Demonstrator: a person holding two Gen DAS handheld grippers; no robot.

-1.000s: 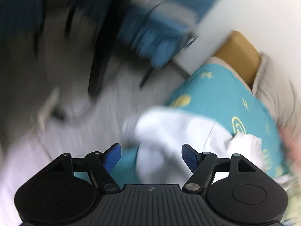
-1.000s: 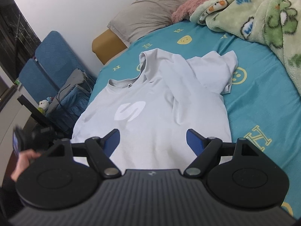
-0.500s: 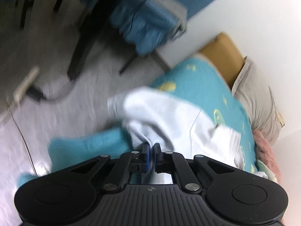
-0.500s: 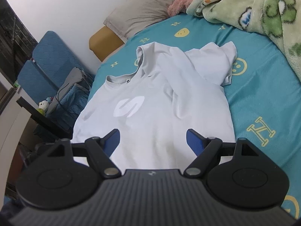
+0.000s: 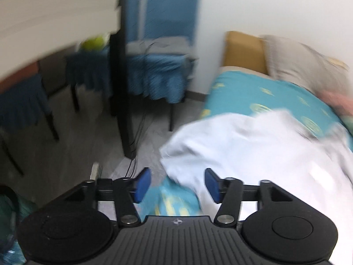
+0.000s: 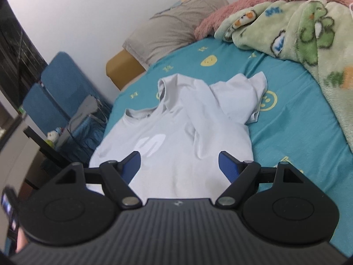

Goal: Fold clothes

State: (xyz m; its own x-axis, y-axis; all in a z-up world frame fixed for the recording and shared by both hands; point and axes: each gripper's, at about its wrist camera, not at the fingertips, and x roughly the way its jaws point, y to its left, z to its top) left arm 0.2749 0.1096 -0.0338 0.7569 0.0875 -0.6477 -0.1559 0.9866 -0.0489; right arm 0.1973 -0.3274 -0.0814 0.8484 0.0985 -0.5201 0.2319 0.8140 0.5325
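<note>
A pale grey T-shirt point(image 6: 176, 141) with a white S print lies spread on the teal bed sheet point(image 6: 297, 119), one sleeve folded over its chest. My right gripper point(image 6: 179, 165) hovers open above the shirt's lower hem, nothing between its fingers. In the blurred left wrist view, the same shirt point(image 5: 253, 145) hangs over the bed's edge. My left gripper point(image 5: 175, 184) is at that edge with its jaws opening; the shirt's corner lies loose near the right pad, not pressed.
A green cartoon blanket point(image 6: 297, 26) and pink fleece point(image 6: 253, 2) pile up at the bed's far right. A grey pillow point(image 6: 176, 26) leans by the wall. Blue chairs point(image 5: 158, 44), a dark table leg point(image 5: 123, 101) and floor cables stand left of the bed.
My left gripper shut on the shirt's edge half a second ago, then let go and opened while rising and rolling. The right gripper barely shifted and stayed open.
</note>
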